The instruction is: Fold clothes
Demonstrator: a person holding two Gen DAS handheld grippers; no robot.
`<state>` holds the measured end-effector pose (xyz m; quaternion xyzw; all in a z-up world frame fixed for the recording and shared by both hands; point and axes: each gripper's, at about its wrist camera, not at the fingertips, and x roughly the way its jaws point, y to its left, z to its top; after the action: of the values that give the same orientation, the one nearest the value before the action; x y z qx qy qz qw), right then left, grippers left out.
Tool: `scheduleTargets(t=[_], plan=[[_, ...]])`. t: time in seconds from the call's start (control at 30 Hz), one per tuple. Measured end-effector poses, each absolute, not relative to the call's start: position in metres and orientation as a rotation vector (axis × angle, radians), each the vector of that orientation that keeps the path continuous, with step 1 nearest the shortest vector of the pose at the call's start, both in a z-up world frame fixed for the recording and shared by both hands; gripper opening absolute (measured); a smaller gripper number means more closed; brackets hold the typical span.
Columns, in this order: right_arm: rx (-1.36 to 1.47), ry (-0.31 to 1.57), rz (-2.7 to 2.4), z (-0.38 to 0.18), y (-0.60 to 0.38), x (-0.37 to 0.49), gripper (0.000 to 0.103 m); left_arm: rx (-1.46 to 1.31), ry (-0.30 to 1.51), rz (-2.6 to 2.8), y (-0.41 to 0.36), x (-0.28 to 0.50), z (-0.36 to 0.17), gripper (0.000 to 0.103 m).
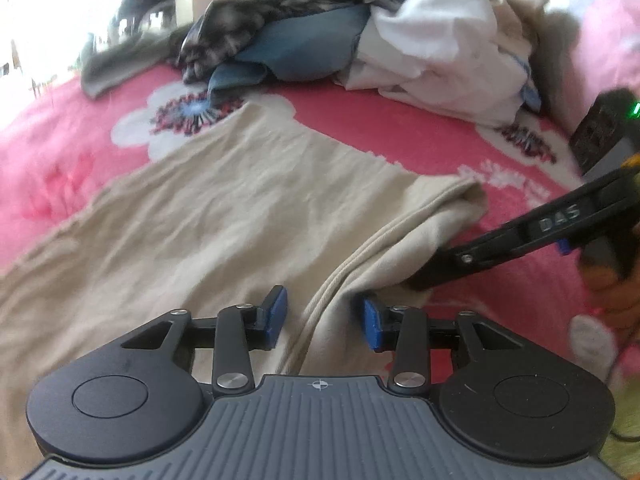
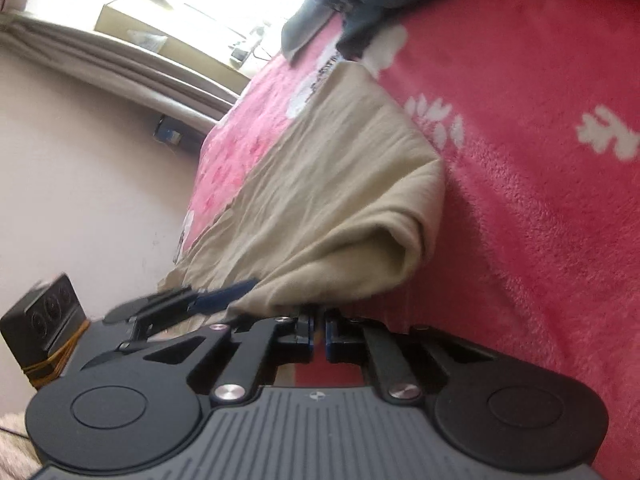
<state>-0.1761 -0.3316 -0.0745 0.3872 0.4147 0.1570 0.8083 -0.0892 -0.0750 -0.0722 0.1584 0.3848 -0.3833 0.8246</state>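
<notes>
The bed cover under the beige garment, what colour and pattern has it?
Pink bed cover with white flowers, clearest in the left wrist view.

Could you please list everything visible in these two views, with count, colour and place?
Garment: one, beige, spread on the blanket, right edge bunched.
Blanket: one, pink with white flowers, beneath everything.
Clothes pile: one heap, blue, grey and white, far side.
Black box: one, yellow-banded, lower left in right view.
Left tool: blue pads apart, straddling the garment's ribbed edge.
Right tool: pads closed on the garment's bunched edge.
</notes>
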Motion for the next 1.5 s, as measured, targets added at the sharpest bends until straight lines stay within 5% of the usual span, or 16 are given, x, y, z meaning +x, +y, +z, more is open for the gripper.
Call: scheduleTargets(t=[0.2, 0.47, 0.7, 0.97, 1.1, 1.5], plan=[[0.783, 0.888, 0.341, -0.070, -0.328, -0.177, 0.005, 0.642, 0.616, -0.749, -0.097, -0.123, -0.075, 0.017], [0.787, 0.940, 0.308, -0.082, -0.328, -0.175, 0.005, 0.972, 0.414, -0.721, -0.108, -0.158, -0.110, 0.017], [0.590, 0.992, 0.434, -0.046, -0.333, -0.179, 0.008, 0.789, 0.545, -0.745, -0.099, -0.134, -0.087, 0.033], [0.394, 0.878, 0.549, -0.007, -0.303, -0.155, 0.008, 0.599, 0.693, -0.842, -0.080, -0.119, -0.068, 0.039], [0.228, 0.943, 0.523, -0.022, -0.280, -0.139, 0.008, 0.386, 0.812, -0.950, -0.051, -0.104, -0.053, 0.059], [0.177, 0.918, 0.586, -0.018, -0.277, -0.154, 0.008, 0.222, 0.909, -0.953, -0.029, -0.067, -0.062, 0.059]])
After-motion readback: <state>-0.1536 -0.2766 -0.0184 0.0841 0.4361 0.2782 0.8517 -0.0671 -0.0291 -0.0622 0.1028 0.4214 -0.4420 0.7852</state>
